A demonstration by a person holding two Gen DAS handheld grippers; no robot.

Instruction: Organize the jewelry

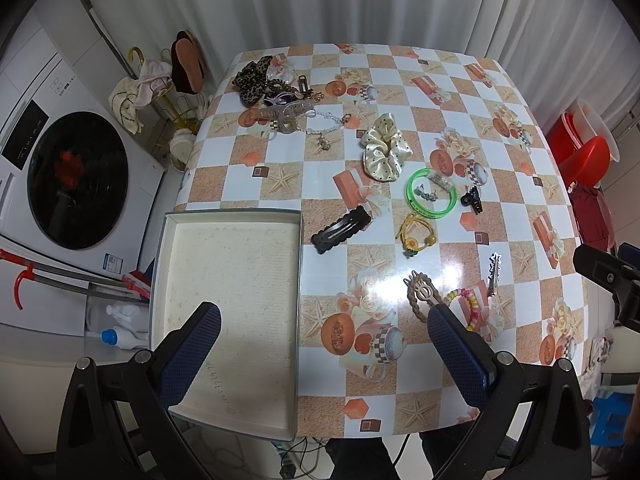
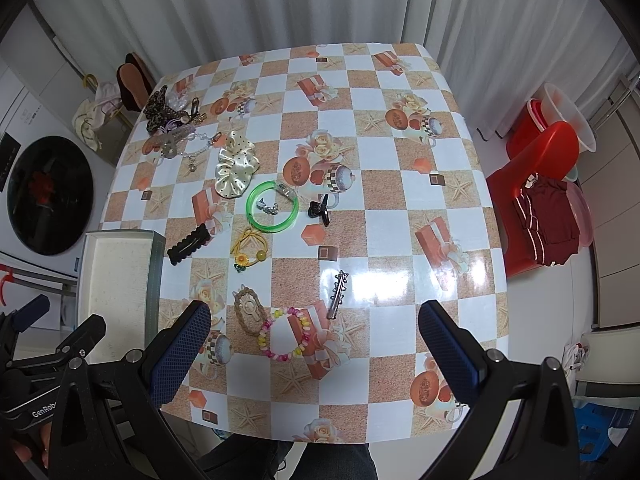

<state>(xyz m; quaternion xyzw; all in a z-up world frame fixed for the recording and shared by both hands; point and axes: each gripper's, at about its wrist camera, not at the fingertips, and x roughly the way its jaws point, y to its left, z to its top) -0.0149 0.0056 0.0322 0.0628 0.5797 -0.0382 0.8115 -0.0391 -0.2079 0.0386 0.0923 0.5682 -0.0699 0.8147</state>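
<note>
Jewelry lies loose all over the desk (image 2: 400, 216), and none of it is in the white tray (image 1: 240, 280) at the near left corner, whose floor shows bare; I judge the sorting barely begun. Both tools hang above the near edge with nothing between their fingers: the left hand-held gripper (image 1: 324, 330) spread wide over the tray's right wall, the right hand-held gripper (image 2: 314, 326) spread just as wide over the nearest pieces. Those are a woven brown clip (image 2: 249, 314), a pastel bead bracelet (image 2: 286, 334) and a silver star clip (image 2: 338, 294). Farther in lie a black snap clip (image 2: 188, 244), a yellow hair tie (image 2: 250, 250), a green bangle (image 2: 272, 208) with small silvery bits inside it, and a black claw clip (image 2: 320, 210). Beyond sits a cream scrunchie (image 2: 236, 168), then a tangled heap (image 2: 174, 120) at the far left corner. Everything is left to move.
</note>
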